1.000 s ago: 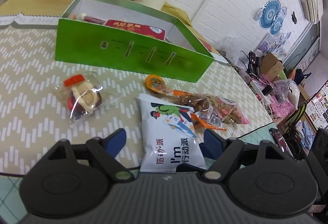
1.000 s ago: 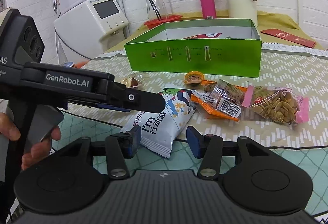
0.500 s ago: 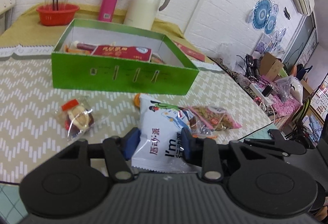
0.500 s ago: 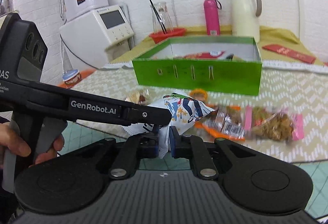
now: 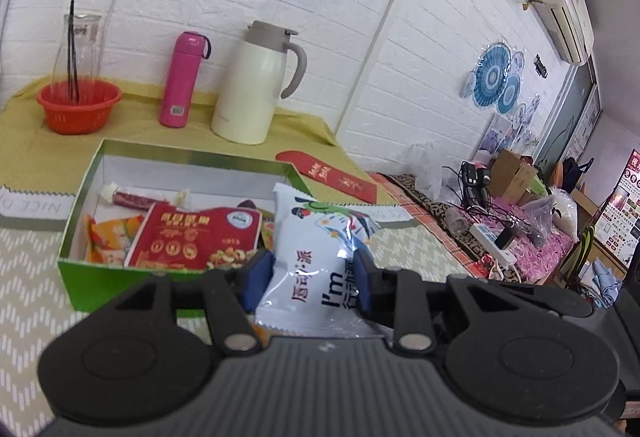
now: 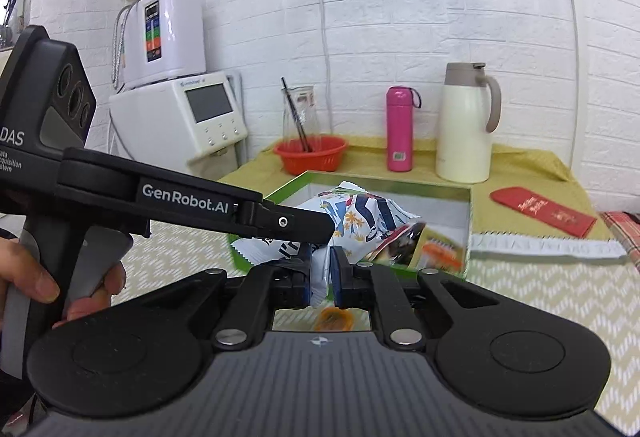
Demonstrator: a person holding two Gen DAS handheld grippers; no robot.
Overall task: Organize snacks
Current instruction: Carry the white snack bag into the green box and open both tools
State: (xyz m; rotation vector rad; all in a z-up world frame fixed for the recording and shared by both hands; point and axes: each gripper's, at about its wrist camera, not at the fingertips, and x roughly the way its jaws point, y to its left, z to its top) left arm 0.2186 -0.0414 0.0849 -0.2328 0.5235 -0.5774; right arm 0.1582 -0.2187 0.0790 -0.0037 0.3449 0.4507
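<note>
Both grippers are shut on one white snack bag (image 5: 316,261) with blue print, held in the air over the green box (image 5: 80,277). My left gripper (image 5: 312,277) clamps the bag's sides. My right gripper (image 6: 320,277) pinches its edge; the bag (image 6: 360,221) hangs above the box's (image 6: 468,221) near wall. Inside the box lie a red nut packet (image 5: 196,237), an orange packet (image 5: 108,241) and a dark red bar (image 5: 132,199).
Behind the box on the yellow cloth stand a cream thermos jug (image 5: 256,85), a pink bottle (image 5: 184,77) and an orange basket (image 5: 78,109) with a glass. A red envelope (image 5: 328,177) lies right of the box. An orange snack (image 6: 332,319) lies below my right gripper.
Both grippers lifted the white bag off the table and carried it forward and up to the green box. The loose snacks on the table dropped out of view.
</note>
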